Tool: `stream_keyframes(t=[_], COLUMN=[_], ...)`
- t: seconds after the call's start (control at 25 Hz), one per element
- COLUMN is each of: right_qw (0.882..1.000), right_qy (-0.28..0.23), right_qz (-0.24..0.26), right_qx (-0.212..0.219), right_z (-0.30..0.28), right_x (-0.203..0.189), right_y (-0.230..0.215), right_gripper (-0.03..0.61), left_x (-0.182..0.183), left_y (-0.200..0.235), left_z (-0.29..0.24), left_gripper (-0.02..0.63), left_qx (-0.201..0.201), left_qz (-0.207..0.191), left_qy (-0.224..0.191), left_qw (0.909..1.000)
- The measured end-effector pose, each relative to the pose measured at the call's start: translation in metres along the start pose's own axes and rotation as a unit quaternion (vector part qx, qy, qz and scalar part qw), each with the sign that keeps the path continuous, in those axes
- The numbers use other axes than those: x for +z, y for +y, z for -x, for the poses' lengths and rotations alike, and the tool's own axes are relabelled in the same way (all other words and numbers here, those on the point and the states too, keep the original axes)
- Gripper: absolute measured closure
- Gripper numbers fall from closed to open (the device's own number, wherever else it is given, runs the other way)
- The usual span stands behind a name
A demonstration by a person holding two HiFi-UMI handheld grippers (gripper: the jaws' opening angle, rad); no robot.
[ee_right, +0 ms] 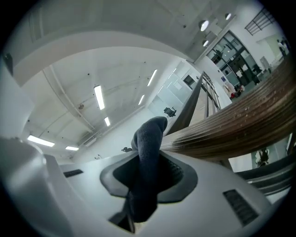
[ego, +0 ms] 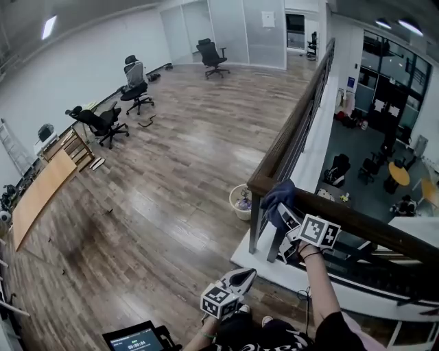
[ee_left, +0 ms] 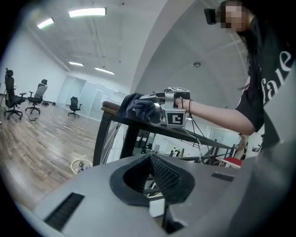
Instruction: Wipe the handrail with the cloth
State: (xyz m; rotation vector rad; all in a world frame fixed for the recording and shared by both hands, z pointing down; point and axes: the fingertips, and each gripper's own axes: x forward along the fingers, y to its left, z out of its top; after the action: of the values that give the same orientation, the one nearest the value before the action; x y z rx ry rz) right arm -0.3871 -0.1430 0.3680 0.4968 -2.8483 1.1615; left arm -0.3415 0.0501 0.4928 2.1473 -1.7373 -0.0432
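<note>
One cloth (ego: 278, 195), clamped in the right hand-held gripper (ego: 287, 216), lies on the single handrail (ego: 363, 225); the left hand-held gripper (ego: 241, 277), jaws together, hangs below it.

Wood-plank floor (ego: 178, 171), upper level, with visible scuffing. Three black office chairs noted: one (ego: 211, 56) near the glass partitions (ego: 226, 27) at the far end, one (ego: 136, 86) by the left wall, one (ego: 103, 123) nearer, close to a long wooden board (ego: 41, 195) lying along that wall. A ladder (ego: 12, 144) leans at far left. A round white basket (ego: 241, 202) stands at the floor's edge, contents unclear. A round yellow table (ego: 399, 173) is on the lower level. A lit screen (ego: 134, 337) sits at bottom. Ceiling strip lights (ee_left: 87, 12) are on.
</note>
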Motion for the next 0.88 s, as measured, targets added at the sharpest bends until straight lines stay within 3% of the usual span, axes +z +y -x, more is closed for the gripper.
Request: stream_keyframes(t=[0.2,0.48,0.88], right_qw=[0.997,0.991,0.967], right_qy=[-0.032,-0.076,-0.159], right_qz=[-0.063,-0.072,-0.095], right_qx=[-0.016,-0.081,-0.176], right_z=[-0.022,0.011,0.141], right_x=[-0.003,0.008,0.041], right_y=[-0.013,-0.058,-0.129], right_gripper=[0.48,0.48,0.48], left_x=[0.005,-0.006,-0.015], left_y=[0.043,0.061,-0.005], left_z=[0.004,-0.012,-0.068], left_gripper=[0.614,0.614,0.614], left_qx=[-0.008,-0.048,-0.16], left_qz=[0.005,0.013,-0.008], left_qy=[0.001,0.013,0.052], left_qw=[1.0,0.9987,0.9858])
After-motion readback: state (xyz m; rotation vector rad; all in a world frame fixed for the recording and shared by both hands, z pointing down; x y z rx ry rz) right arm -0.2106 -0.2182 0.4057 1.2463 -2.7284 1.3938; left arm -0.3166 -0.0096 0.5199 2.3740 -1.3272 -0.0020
